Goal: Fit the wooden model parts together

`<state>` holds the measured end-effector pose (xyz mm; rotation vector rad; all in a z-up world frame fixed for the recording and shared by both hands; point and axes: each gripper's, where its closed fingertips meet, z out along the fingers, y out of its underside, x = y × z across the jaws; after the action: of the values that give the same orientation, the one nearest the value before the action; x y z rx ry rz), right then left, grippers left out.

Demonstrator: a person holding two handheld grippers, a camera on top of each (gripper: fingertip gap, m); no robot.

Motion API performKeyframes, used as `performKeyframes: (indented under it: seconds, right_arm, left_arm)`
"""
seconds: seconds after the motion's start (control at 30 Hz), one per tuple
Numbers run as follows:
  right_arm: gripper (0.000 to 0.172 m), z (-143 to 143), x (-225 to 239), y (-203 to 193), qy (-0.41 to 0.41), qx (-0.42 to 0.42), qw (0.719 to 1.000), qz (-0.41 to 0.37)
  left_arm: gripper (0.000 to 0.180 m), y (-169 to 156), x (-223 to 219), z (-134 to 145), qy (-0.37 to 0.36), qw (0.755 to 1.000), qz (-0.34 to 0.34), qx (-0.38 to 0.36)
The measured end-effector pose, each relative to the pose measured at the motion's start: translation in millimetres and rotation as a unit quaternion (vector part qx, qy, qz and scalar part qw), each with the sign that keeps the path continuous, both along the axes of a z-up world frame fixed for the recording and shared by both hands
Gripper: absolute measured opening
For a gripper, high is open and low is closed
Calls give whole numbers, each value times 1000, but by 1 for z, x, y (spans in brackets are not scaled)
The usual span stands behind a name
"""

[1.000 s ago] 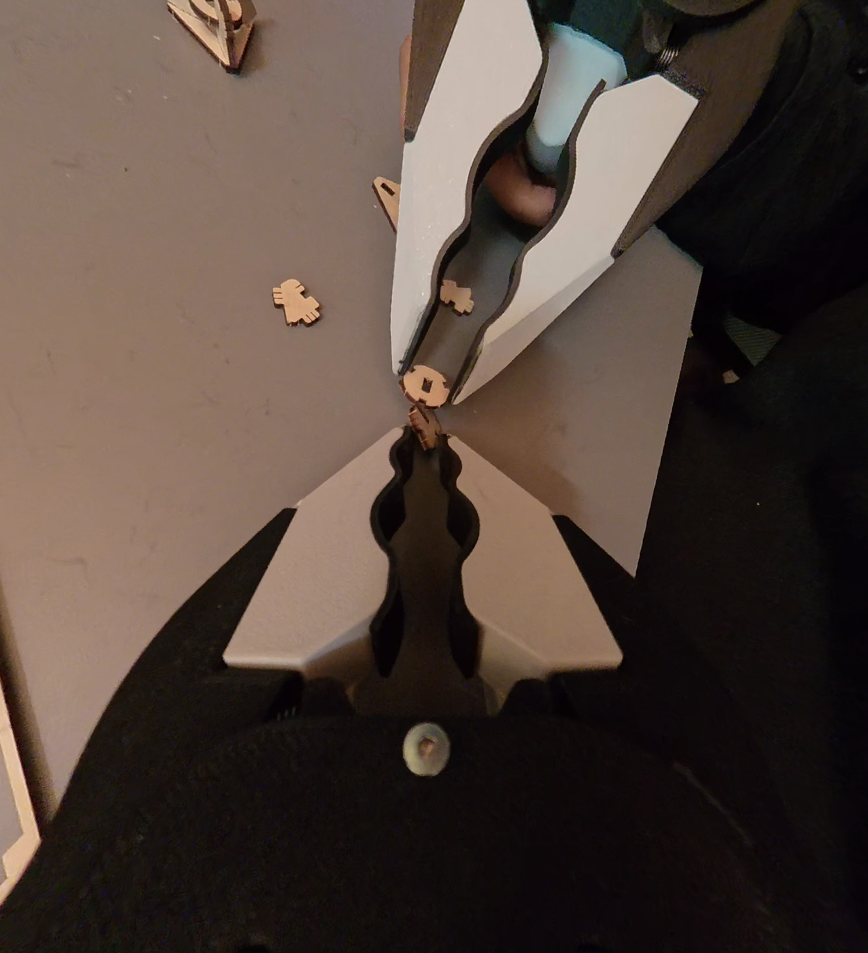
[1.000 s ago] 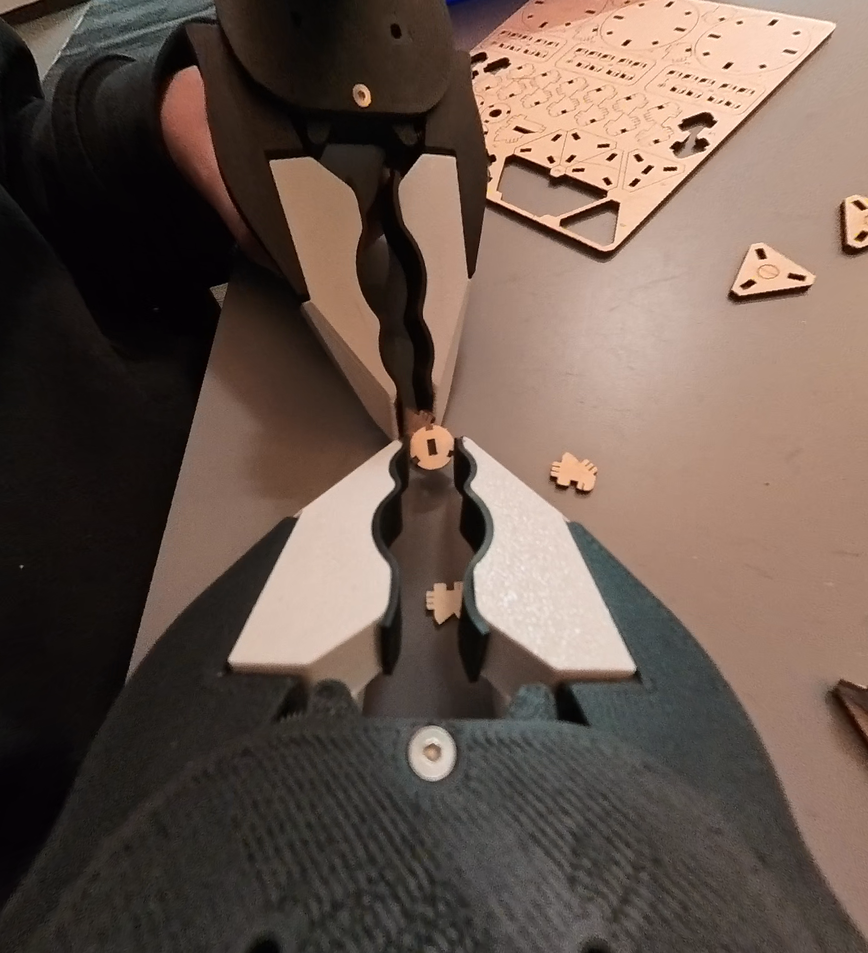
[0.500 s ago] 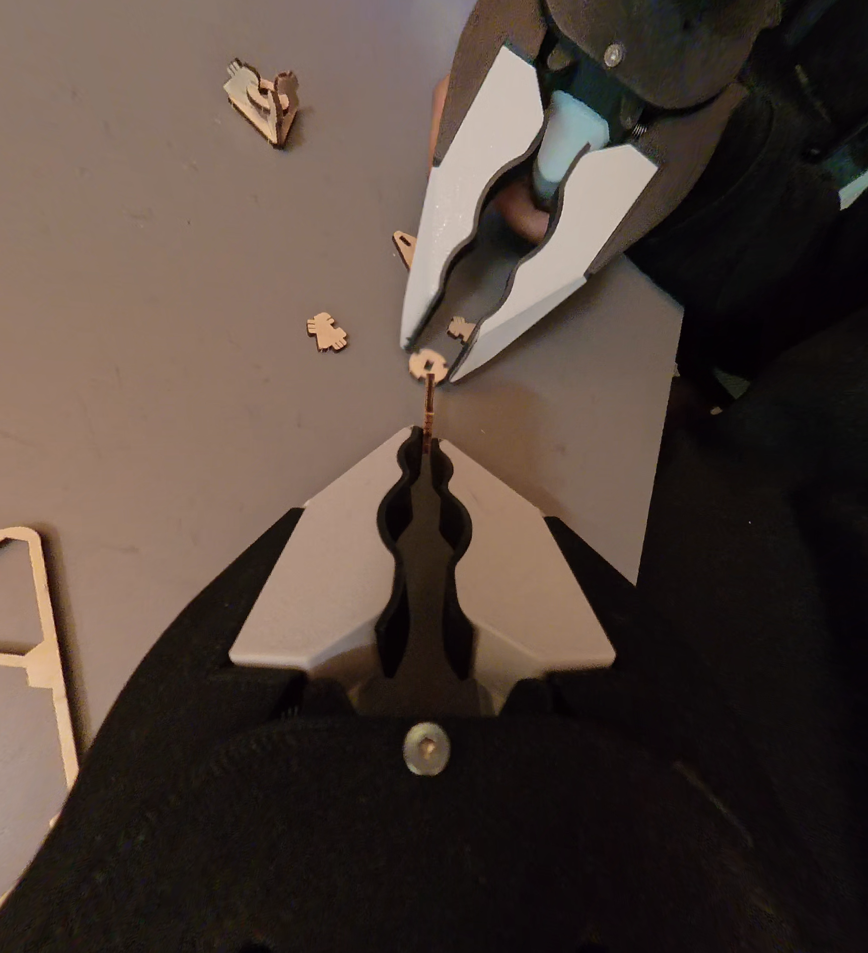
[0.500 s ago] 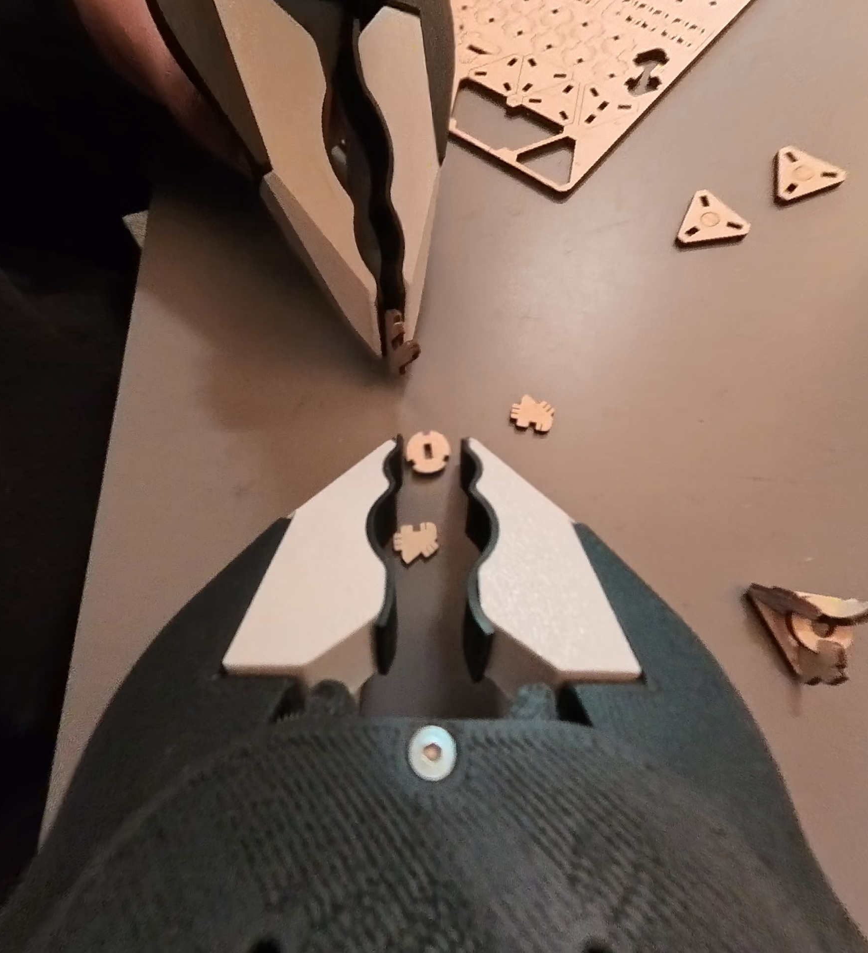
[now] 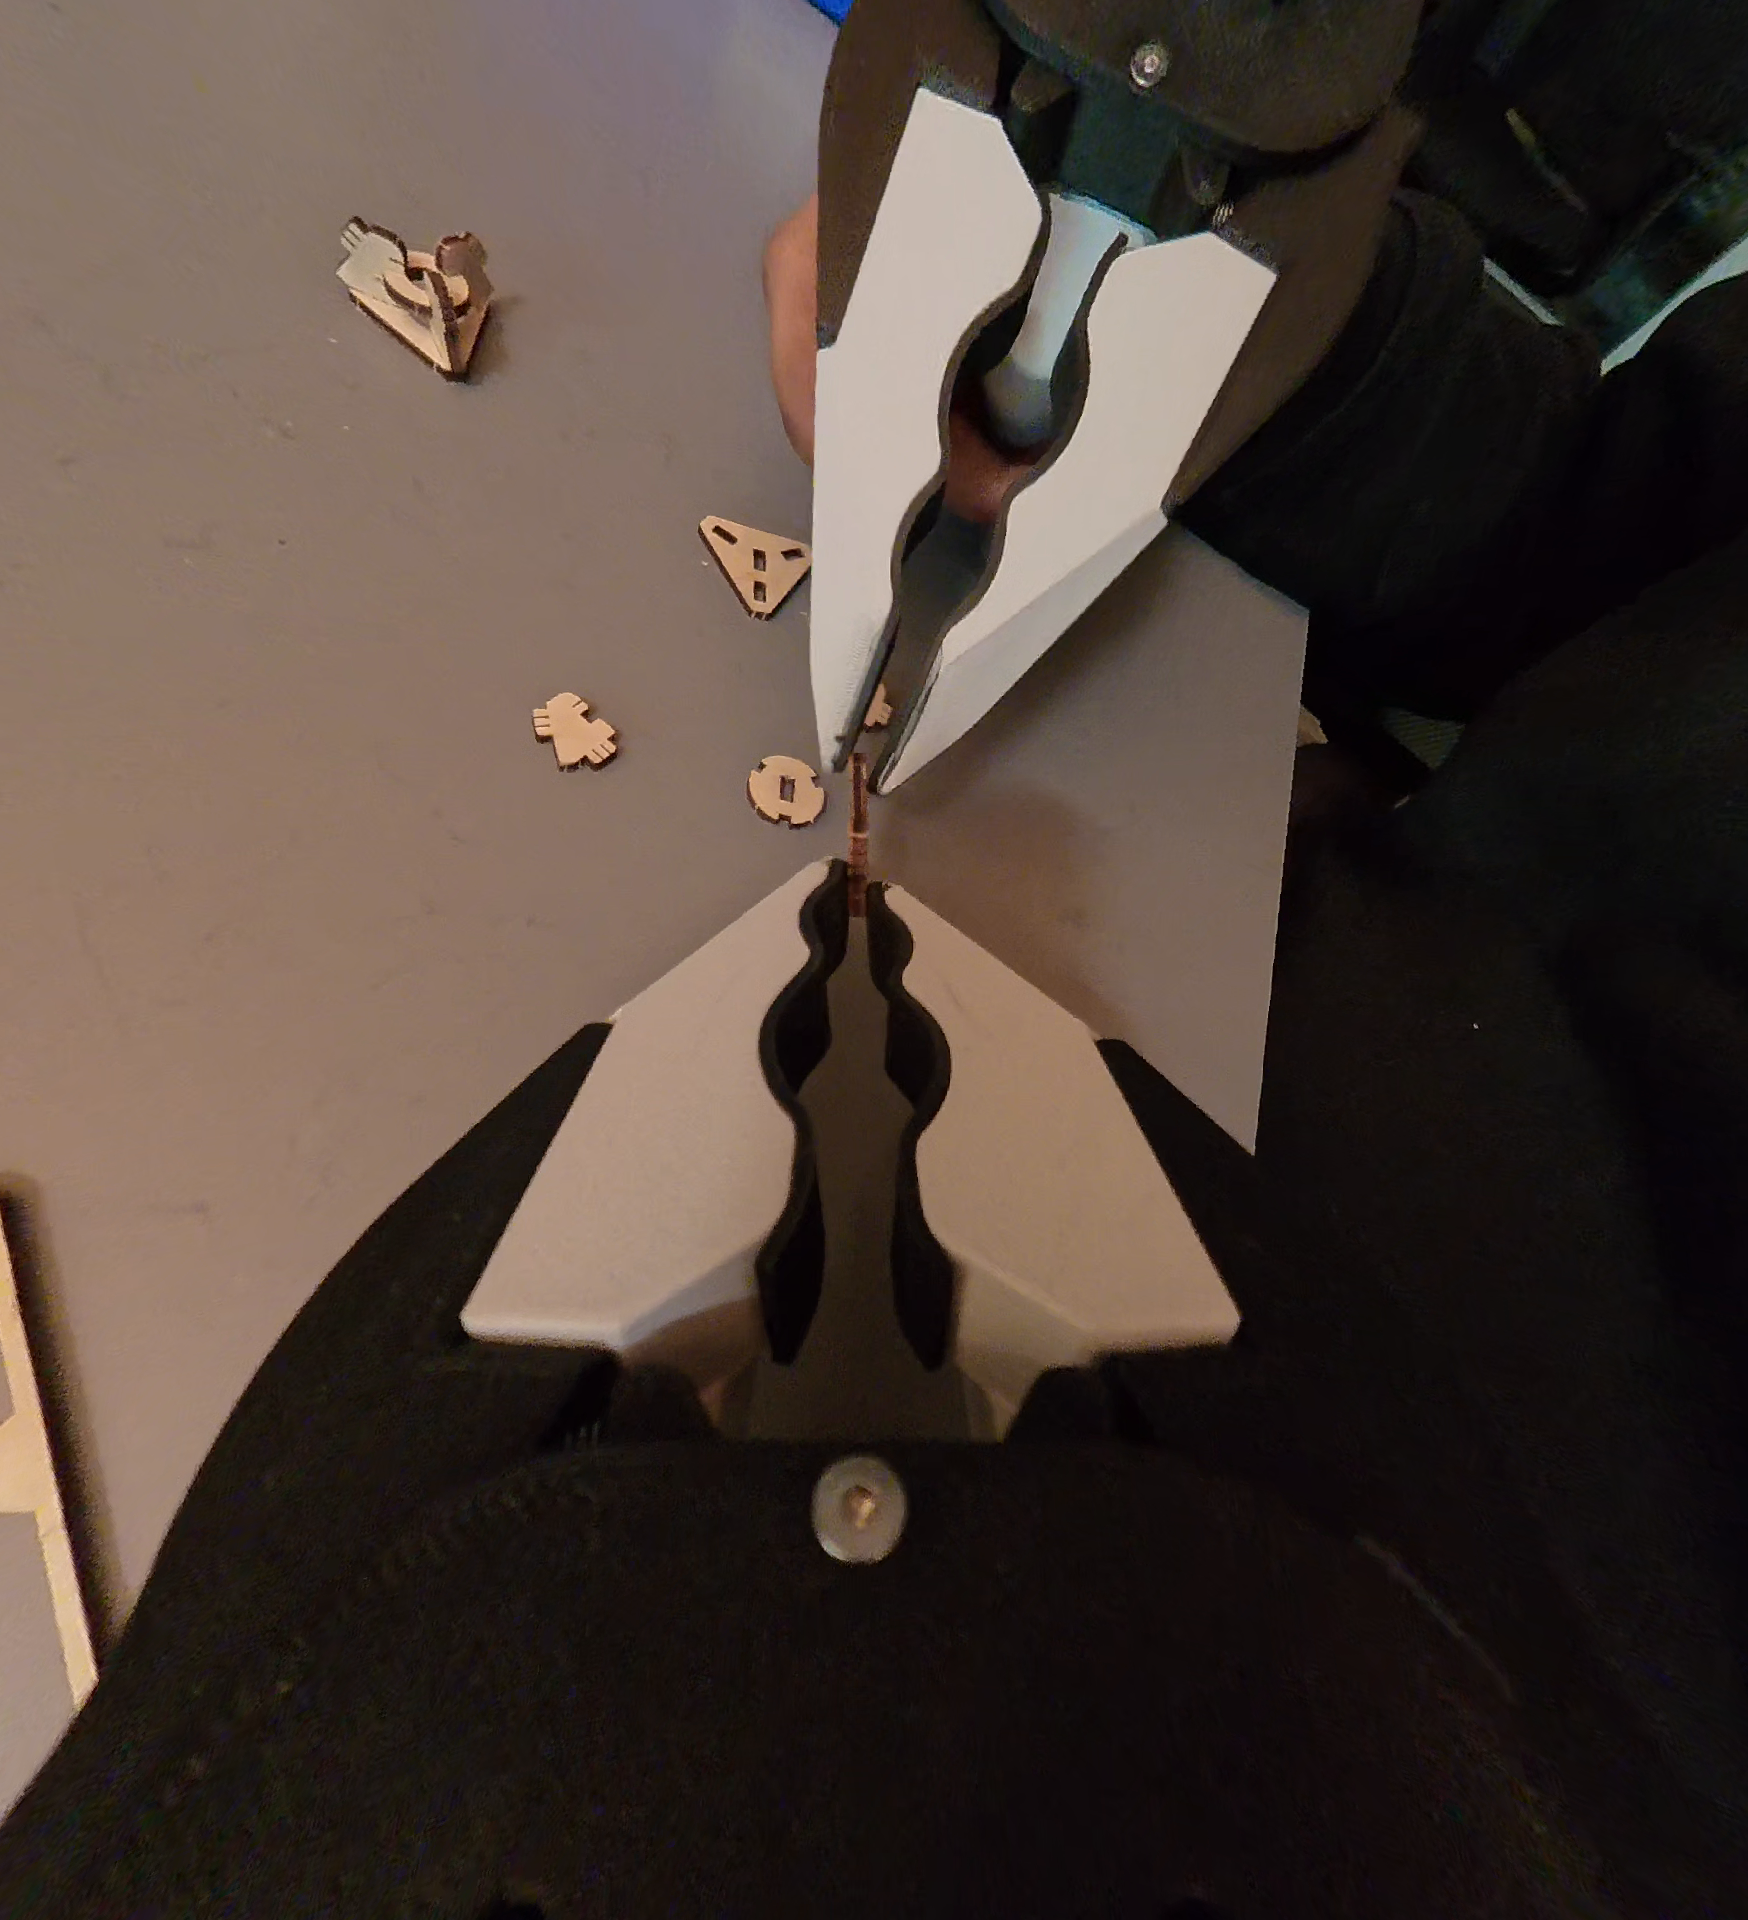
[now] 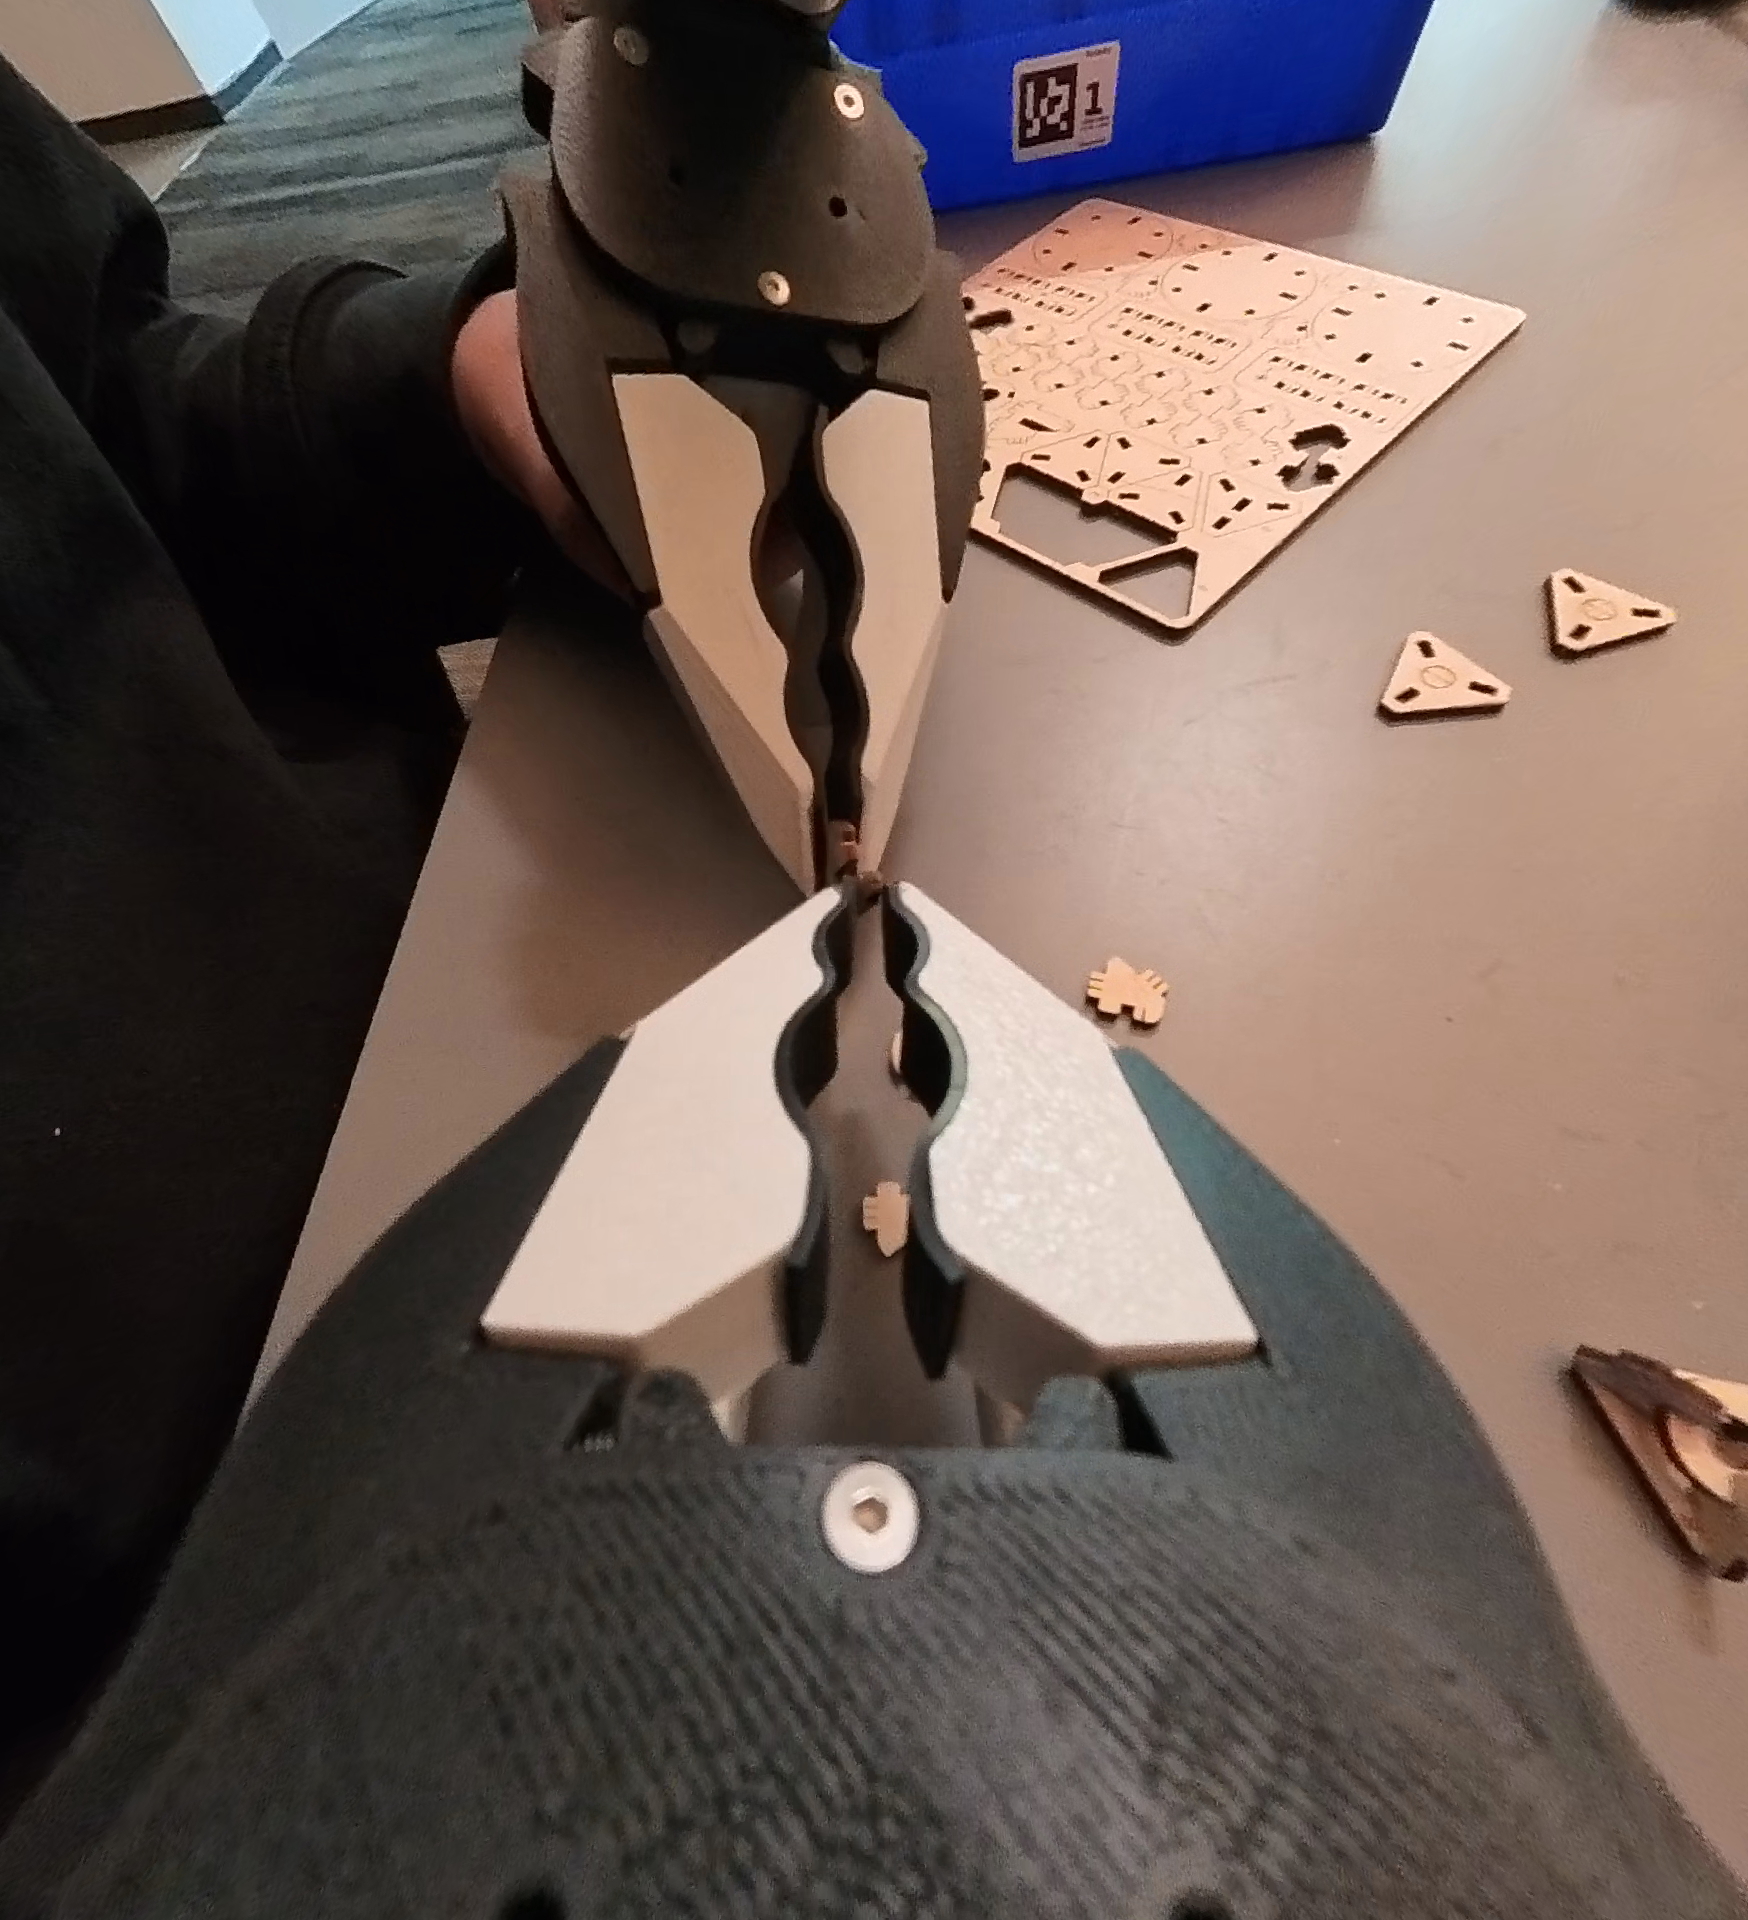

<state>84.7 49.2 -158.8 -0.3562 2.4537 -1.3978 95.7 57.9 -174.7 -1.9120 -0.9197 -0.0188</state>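
Looking along left wrist view, we see left gripper (image 5: 854,883) clenched on thin wooden piece (image 5: 857,831), edge-on, sticking out far of tips. Right gripper (image 5: 857,774) meets it head-on, jaws narrowed onto piece's far end. Round slotted disc (image 5: 785,790), half a second ago between right tips, now lies free on table (image 5: 226,623) just left of them, beside toothed piece (image 5: 574,732).

Right wrist view: we find right gripper (image 6: 857,899) nearly closed, wooden piece bridging to left gripper (image 6: 839,842). Cut-out sheet (image 6: 1213,416) far right.
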Motion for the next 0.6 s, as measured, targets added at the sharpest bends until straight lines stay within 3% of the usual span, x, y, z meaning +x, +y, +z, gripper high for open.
performKeyframes:
  seconds: [0.2, 0.6]
  right_arm:
    - [1, 1, 2, 2, 34, -6, 999, 10]
    - [2, -11, 7, 5, 67, 17, 997, 29]
  left_arm:
    - [10, 0, 0, 4, 4, 1000, -1, 12]
    - [1, 0, 1, -5, 33, 998, -13, -53]
